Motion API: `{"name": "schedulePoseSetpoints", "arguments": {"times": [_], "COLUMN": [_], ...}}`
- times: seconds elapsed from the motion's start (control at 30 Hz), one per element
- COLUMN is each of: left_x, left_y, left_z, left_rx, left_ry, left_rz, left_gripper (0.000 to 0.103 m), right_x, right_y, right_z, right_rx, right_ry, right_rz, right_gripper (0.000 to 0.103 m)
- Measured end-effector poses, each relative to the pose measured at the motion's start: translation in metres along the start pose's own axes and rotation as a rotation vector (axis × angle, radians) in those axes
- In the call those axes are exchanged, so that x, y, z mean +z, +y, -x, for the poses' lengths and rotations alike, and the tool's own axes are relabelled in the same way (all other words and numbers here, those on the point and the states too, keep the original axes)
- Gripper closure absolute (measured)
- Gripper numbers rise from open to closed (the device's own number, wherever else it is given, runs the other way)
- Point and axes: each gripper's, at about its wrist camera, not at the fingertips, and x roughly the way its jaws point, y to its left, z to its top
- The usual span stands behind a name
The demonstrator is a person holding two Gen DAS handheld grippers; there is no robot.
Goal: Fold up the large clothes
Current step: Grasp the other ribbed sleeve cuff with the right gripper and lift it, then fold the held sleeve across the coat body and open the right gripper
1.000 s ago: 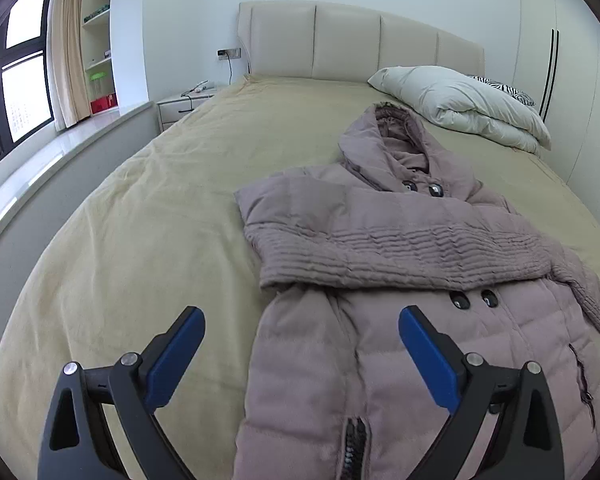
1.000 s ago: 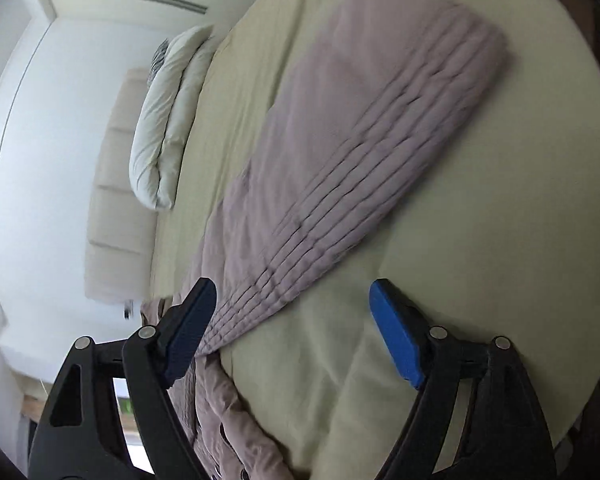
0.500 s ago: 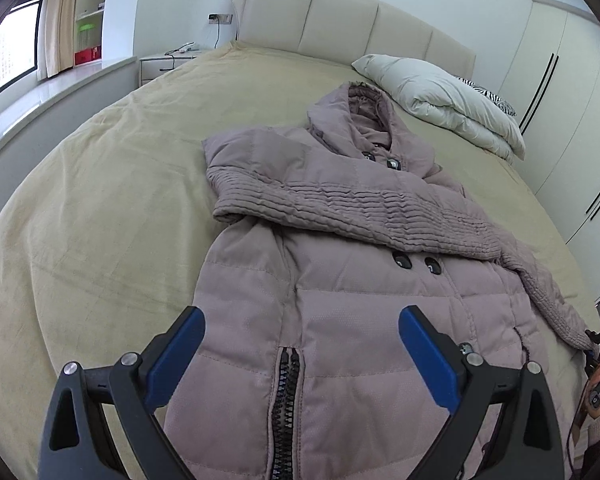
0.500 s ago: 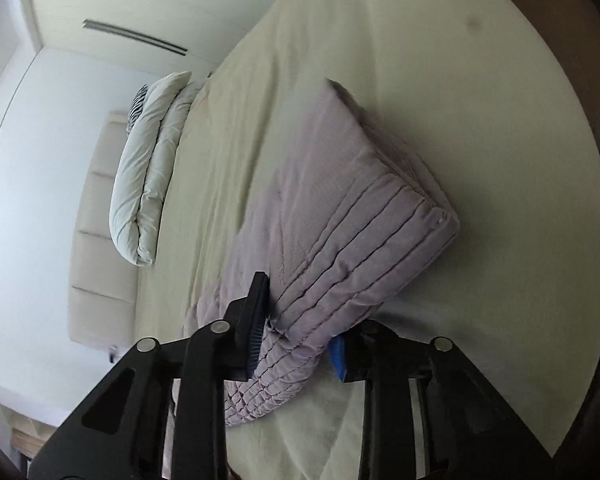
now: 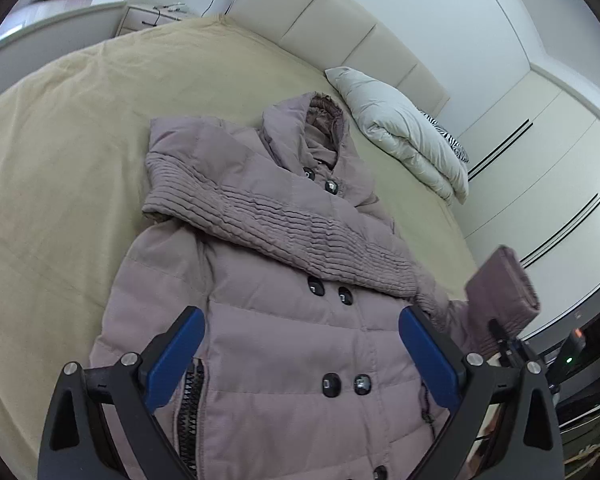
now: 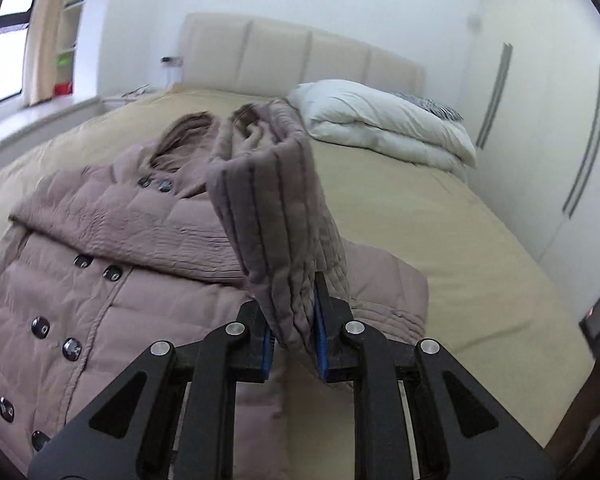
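We see the mauve hooded puffer coat (image 5: 268, 320) lying buttoned on the tan bed (image 5: 60, 168). Our right gripper (image 6: 292, 344) is closing, pads pinching the raised sleeve cuff (image 6: 276, 216) – at twelve o'clock. Our left gripper (image 5: 300, 356) hovers spread – nothing between.

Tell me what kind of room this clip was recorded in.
Most likely a home bedroom: a wide bed with a padded headboard, a folded white duvet by the headboard, and tall built-in wardrobe doors along the wall.
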Motion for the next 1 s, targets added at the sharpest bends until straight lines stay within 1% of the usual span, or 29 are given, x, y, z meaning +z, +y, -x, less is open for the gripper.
{"name": "schedulePoseSetpoints", "arguments": {"times": [0.03, 0.1, 0.2, 0.23, 0.27, 0.33, 0.37, 0.4, 0.43, 0.47, 0.5, 0.57, 0.6, 0.63, 0.7, 0.77, 0.8, 0.87, 0.93, 1.0], "left_x": [0.002, 0.006, 0.013, 0.017, 0.021, 0.033, 0.04, 0.047, 0.053, 0.057, 0.062, 0.069, 0.073, 0.077, 0.084, 0.088, 0.088, 0.084, 0.081, 0.08], "left_y": [0.001, 0.005, 0.01, 0.011, 0.012, 0.008, 0.006, 0.004, 0.005, 0.007, 0.01, 0.014, 0.017, 0.022, 0.028, 0.03, 0.03, 0.028, 0.027, 0.027], "left_z": [-0.001, -0.002, 0.0, -0.001, -0.003, -0.01, -0.012, -0.015, -0.018, -0.02, -0.024, -0.037, -0.047, -0.058, -0.077, -0.101, -0.116, -0.136, -0.149, -0.155], "left_rx": [-0.04, -0.095, -0.147, -0.156, -0.161, -0.197, -0.212, -0.219, -0.212, -0.207, -0.211, -0.23, -0.232, -0.229, -0.254, -0.285, -0.299, -0.29, -0.299, -0.329], "left_ry": [0.013, 0.025, 0.02, 0.017, 0.021, 0.037, 0.038, 0.034, 0.026, 0.022, 0.026, 0.072, 0.103, 0.136, 0.193, 0.28, 0.342, 0.435, 0.471, 0.48], "left_rz": [0.026, 0.071, 0.115, 0.128, 0.14, 0.145, 0.134, 0.12, 0.122, 0.134, 0.15, 0.162, 0.174, 0.206, 0.25, 0.275, 0.277, 0.282, 0.293, 0.316], "left_gripper": [0.003, 0.003, 0.003, 0.003, 0.003, 0.003, 0.002, 0.002, 0.002, 0.002, 0.001, 0.001, 0.001, 0.001, 0.001, 0.0, 0.0, 0.0, 0.001, 0.001], "right_x": [0.002, 0.006, 0.021, 0.024, 0.029, 0.038, 0.045, 0.046, 0.049, 0.063, 0.076, 0.08, 0.08, 0.077, 0.068, 0.058, 0.052, 0.045, 0.037, 0.034], "right_y": [0.016, 0.037, 0.061, 0.073, 0.08, 0.097, 0.12, 0.135, 0.151, 0.178, 0.195, 0.212, 0.221, 0.23, 0.248, 0.26, 0.264, 0.27, 0.271, 0.27], "right_z": [0.002, 0.004, 0.008, 0.018, 0.022, 0.023, 0.024, 0.02, 0.012, -0.007, -0.023, -0.043, -0.048, -0.051, -0.056, -0.059, -0.061, -0.064, -0.064, -0.062], "right_rx": [0.018, 0.059, 0.1, 0.108, 0.116, 0.12, 0.118, 0.109, 0.099, 0.103, 0.118, 0.141, 0.145, 0.145, 0.148, 0.15, 0.149, 0.152, 0.157, 0.16], "right_ry": [0.0, 0.003, 0.0, -0.007, -0.019, -0.042, -0.048, -0.051, -0.049, -0.039, -0.025, -0.001, -0.003, -0.01, -0.021, -0.024, -0.024, -0.022, -0.029, -0.031], "right_rz": [0.02, 0.022, 0.006, 0.01, 0.017, 0.051, 0.075, 0.108, 0.131, 0.133, 0.123, 0.108, 0.118, 0.14, 0.192, 0.233, 0.247, 0.261, 0.267, 0.276], "right_gripper": [0.087, 0.087, 0.087, 0.087, 0.087, 0.087, 0.087, 0.087, 0.087, 0.086, 0.085, 0.085, 0.085, 0.085, 0.085, 0.085, 0.085, 0.085, 0.085, 0.085]}}
